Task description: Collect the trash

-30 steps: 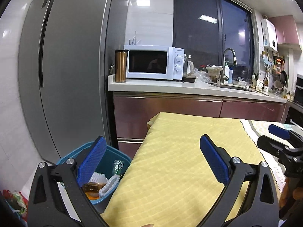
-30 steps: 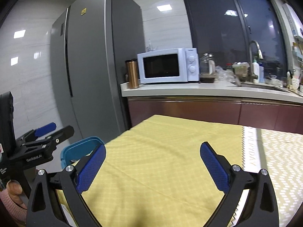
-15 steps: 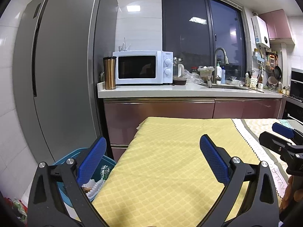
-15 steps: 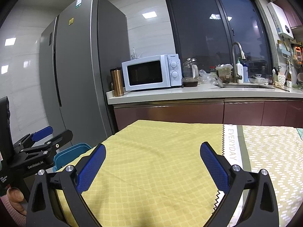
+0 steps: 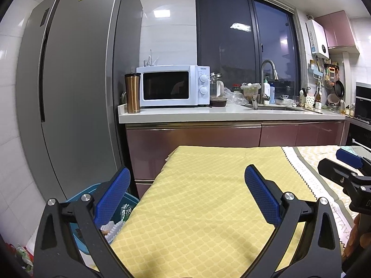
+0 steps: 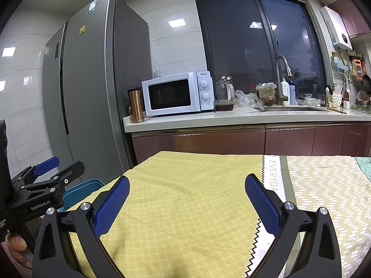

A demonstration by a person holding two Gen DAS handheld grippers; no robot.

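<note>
A yellow cloth (image 5: pixel 204 208) covers the surface's left end. Off its left edge sits a blue bin (image 5: pixel 129 200), mostly hidden behind the left gripper (image 5: pixel 185 193); the trash (image 5: pixel 111 228) inside is hard to make out. Left and right gripper (image 6: pixel 186 199) hover with jaws spread wide, empty.

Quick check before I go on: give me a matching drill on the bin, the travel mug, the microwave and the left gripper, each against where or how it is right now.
Things:
1. blue bin
2. copper travel mug
3. white microwave
4. left gripper

Places or states:
A. on the counter, between the mug and the glass jug
B. open and empty over the yellow tablecloth
C. on the floor beside the table, with wrappers inside
D. at the counter's end next to the fridge

Pairs: 1-C, 2-D, 3-A, 4-B
</note>
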